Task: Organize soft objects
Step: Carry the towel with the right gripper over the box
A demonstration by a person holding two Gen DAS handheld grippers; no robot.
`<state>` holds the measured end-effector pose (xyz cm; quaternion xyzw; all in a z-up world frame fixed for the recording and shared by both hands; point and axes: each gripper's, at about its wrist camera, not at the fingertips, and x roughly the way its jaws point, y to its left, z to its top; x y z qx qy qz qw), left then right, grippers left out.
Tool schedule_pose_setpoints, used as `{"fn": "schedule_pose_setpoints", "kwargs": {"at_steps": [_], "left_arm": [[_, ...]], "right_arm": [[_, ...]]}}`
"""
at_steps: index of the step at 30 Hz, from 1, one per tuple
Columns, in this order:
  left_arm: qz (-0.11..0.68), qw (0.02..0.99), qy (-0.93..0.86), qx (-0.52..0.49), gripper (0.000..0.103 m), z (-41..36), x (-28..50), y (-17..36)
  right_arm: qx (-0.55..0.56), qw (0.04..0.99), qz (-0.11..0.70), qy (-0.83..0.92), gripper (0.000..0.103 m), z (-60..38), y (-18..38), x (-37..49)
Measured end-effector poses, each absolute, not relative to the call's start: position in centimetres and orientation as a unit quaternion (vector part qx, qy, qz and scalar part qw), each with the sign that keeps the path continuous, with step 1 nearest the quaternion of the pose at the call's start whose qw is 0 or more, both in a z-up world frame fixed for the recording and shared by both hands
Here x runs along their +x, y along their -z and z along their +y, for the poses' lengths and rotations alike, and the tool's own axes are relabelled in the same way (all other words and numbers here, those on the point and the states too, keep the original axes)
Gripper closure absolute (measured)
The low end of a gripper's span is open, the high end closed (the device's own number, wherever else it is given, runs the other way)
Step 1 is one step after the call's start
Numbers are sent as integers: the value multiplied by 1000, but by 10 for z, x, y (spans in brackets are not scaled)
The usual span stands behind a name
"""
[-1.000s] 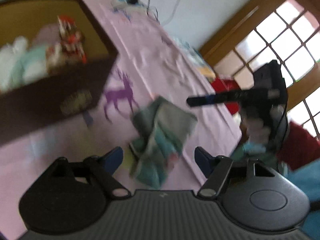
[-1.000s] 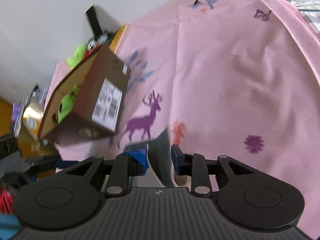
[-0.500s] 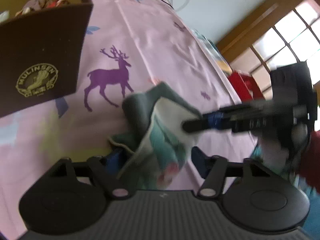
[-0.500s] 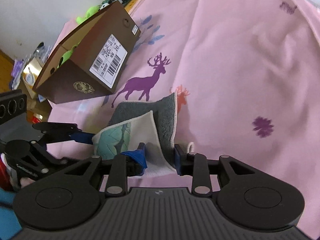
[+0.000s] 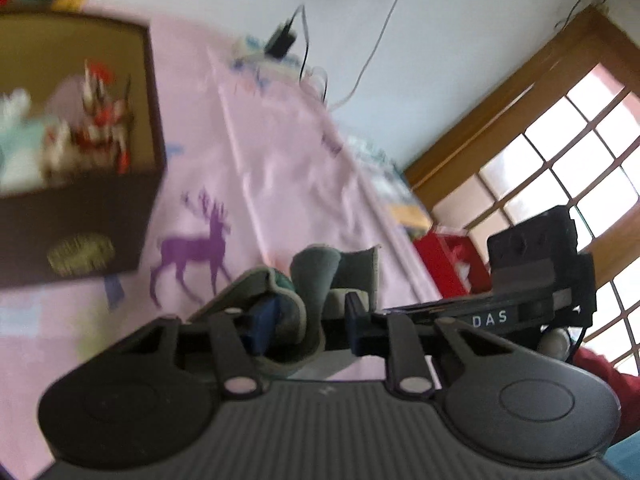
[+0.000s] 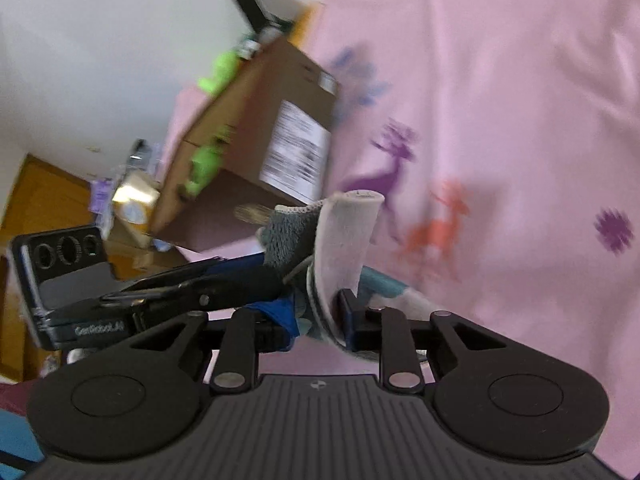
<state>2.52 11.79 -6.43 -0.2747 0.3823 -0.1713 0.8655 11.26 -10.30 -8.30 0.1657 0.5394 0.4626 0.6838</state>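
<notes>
A small grey-and-teal towel (image 5: 316,280) is bunched between both grippers, lifted off the pink deer-print cloth (image 5: 280,168). My left gripper (image 5: 308,320) is shut on the towel. My right gripper (image 6: 320,312) is shut on the same towel (image 6: 344,240), whose white underside stands up between its fingers. Each gripper shows in the other's view, meeting almost tip to tip. A brown cardboard box (image 5: 80,216) holding soft toys sits to the left; it also shows in the right wrist view (image 6: 256,152) with green toys inside.
A charger and cables (image 5: 288,40) lie at the far end of the cloth. A red item (image 5: 448,264) and a wooden-framed window (image 5: 560,152) are beyond the right edge. Clutter and a yellow wooden surface (image 6: 48,200) lie past the box.
Both grippers have lifted the towel off the cloth and drawn it together. The left gripper has closed on it. The views have swung upward, with motion blur.
</notes>
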Motion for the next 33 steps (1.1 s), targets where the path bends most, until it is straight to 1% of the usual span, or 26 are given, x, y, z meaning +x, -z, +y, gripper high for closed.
{"fn": "schedule_pose_setpoints", "kwargs": {"at_steps": [7, 11, 16, 20, 25, 30, 33], "left_arm": [[294, 900, 158, -281, 83, 155, 5, 0], [236, 921, 133, -281, 83, 191, -7, -37], [199, 935, 87, -280, 83, 241, -26, -54], [213, 925, 45, -311, 83, 280, -33, -38], [261, 902, 1, -343, 83, 315, -33, 3], [317, 882, -28, -347, 83, 337, -28, 38], [332, 885, -42, -325, 82, 343, -27, 39]], "right_arm": [[178, 690, 469, -522, 98, -68, 19, 122], [159, 692, 419, -565, 98, -25, -22, 129], [116, 689, 382, -605, 98, 48, -49, 136], [71, 679, 390, -618, 98, 110, -42, 136], [14, 674, 407, -616, 98, 171, -17, 134], [-26, 679, 429, -595, 98, 206, 14, 137], [-51, 692, 435, -573, 98, 220, 28, 138]]}}
